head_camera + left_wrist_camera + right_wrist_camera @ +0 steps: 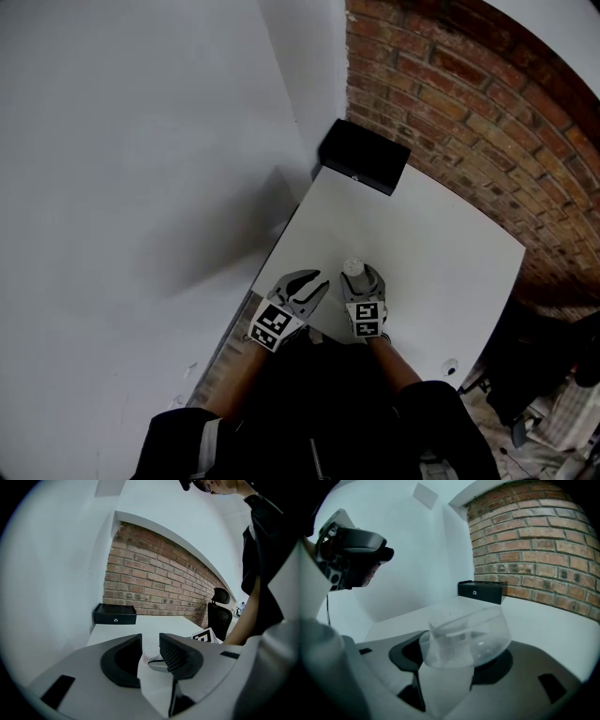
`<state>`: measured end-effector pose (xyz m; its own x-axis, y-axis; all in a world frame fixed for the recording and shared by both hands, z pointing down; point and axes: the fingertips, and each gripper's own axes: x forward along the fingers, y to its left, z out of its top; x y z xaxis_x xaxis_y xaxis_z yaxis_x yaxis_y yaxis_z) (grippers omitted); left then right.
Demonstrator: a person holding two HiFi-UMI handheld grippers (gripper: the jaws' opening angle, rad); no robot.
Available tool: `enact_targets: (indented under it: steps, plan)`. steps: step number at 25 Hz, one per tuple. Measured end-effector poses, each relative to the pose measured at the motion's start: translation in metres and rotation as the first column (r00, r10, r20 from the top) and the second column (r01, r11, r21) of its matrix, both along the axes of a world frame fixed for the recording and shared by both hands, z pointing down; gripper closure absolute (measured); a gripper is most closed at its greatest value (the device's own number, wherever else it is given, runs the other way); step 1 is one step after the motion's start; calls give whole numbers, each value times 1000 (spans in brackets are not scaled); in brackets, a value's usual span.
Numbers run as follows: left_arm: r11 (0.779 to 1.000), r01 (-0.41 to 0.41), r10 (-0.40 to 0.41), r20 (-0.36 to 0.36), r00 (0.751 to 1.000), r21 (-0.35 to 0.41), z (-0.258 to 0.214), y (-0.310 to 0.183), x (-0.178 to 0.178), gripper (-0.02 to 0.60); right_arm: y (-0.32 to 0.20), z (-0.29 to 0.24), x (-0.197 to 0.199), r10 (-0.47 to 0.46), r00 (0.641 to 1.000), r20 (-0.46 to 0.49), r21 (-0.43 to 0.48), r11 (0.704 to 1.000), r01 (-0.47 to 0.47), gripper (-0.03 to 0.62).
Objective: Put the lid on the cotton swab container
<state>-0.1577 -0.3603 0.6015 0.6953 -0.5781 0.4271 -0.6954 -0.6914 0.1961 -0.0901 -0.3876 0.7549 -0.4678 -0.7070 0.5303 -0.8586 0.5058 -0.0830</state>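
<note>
My right gripper (362, 284) (459, 654) is shut on a clear round plastic lid (476, 632), which fills the space over its jaws. A whitish cylinder, the cotton swab container (353, 268), shows through the lid right at the jaw tips. I cannot tell whether the lid rests on it. My left gripper (309, 286) (151, 648) stands open just to the left, nothing between its fingers. Through its gap I see part of the speckled white container (149, 652) on the white table (441, 244).
A black box (364, 157) (115, 614) (480, 591) sits at the table's far corner, against the brick wall (469, 94). A white wall runs along the left. A black office chair (219, 609) stands beyond the table's right side.
</note>
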Motion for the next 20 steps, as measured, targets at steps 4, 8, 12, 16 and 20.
enact_targets:
  steps: [4,8,12,16,20]
  plan:
    - [1000,-22,22,22,1000,-8,4,-3,8,479,-4,-2,-3,-29,1000,0,-3,1000,29,336]
    - [998,-34,34,16,999,-45,8,-10,17,449,-2,1,-2,-61,997,-39,-10,998,60,336]
    - [987,-93,97,28,995,-128,22,-8,45,383,0,2,1,-77,995,-59,-11,997,77,338]
    - [966,-184,202,88,975,-182,40,-3,80,379,2,3,2,-91,993,-73,-16,996,90,361]
    - [952,-199,228,103,968,-232,53,-4,97,379,5,1,-3,-115,991,-63,-12,993,115,361]
